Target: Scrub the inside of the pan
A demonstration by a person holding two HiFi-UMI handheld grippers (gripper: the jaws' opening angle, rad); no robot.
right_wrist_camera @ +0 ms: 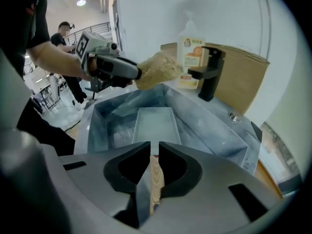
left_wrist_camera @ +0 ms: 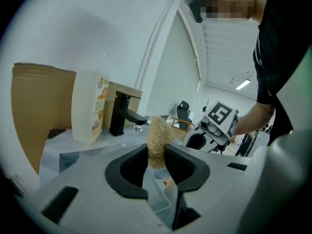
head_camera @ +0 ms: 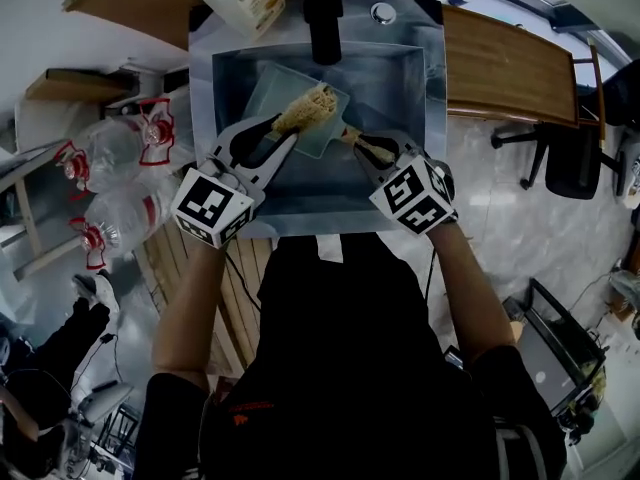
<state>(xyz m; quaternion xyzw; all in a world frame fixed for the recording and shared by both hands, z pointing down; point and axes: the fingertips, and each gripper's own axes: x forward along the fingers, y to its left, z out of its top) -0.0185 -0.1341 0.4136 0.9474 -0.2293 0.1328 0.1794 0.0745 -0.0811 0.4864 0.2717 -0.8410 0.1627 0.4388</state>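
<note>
This is a mock kitchen corner inside a big office or lab hall: a steel sink [head_camera: 212,88] with a black tap [head_camera: 323,13] sits in a wooden surface [head_camera: 505,63]. Office chairs [head_camera: 560,158] and large water bottles [head_camera: 120,153] stand around it on a pale glossy floor [head_camera: 500,238]. Strip lights [left_wrist_camera: 242,85] hang high overhead.

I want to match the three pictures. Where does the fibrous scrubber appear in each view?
Head view: scrubber at upper centre, over the pan, in the left gripper's jaws.
Left gripper view: scrubber at centre, upright between the jaws.
Right gripper view: scrubber at upper centre, held out over the sink.
Shared landmark: the black faucet, behind the sink.
</note>
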